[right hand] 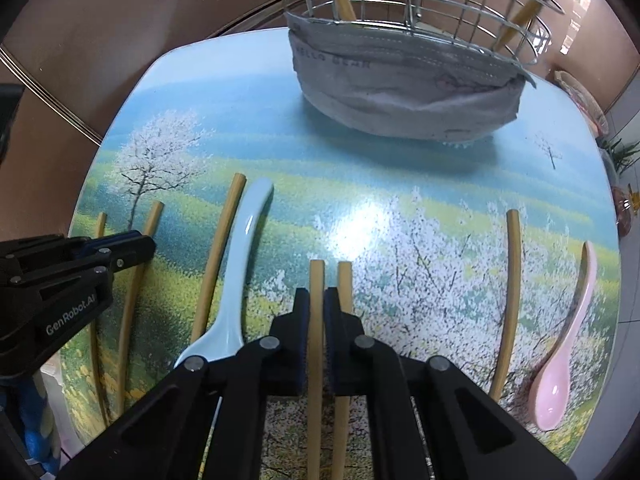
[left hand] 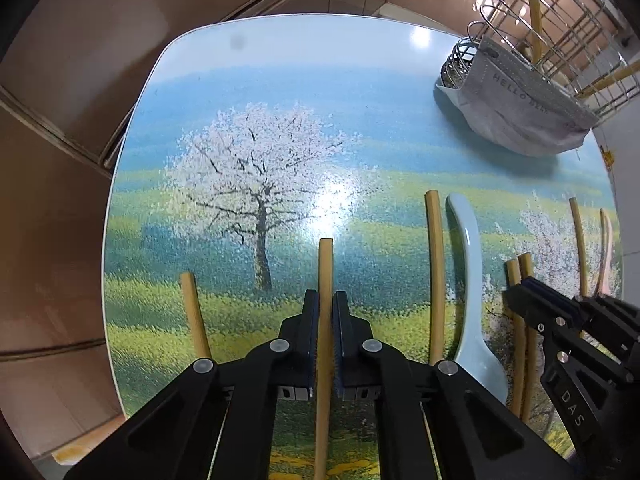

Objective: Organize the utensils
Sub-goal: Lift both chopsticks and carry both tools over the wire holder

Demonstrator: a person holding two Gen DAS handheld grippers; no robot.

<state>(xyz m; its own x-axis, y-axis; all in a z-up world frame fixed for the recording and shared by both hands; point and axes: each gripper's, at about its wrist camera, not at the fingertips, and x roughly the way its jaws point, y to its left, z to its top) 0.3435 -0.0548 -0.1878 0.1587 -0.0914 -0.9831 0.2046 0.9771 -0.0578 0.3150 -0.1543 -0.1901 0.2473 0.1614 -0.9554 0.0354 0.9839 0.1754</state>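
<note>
Both grippers pinch a chopstick: left gripper [left hand: 325,308] on one [left hand: 325,280], right gripper [right hand: 317,304] on another [right hand: 316,280]. Only the right view shows the pink spoon [right hand: 560,364], right of the blue spoon [right hand: 236,280].

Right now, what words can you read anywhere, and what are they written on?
"HELLO" then a word too blurred to finish, on the grey cloth wrapped around the wire basket.
In the right wrist view the same cloth shows "HELLO BEAR", faint, so the last word is a best guess.
"DAS" on the right gripper.
"GenRobot.AI" on the left gripper.
No numbers or signs can be read anywhere else.
</note>
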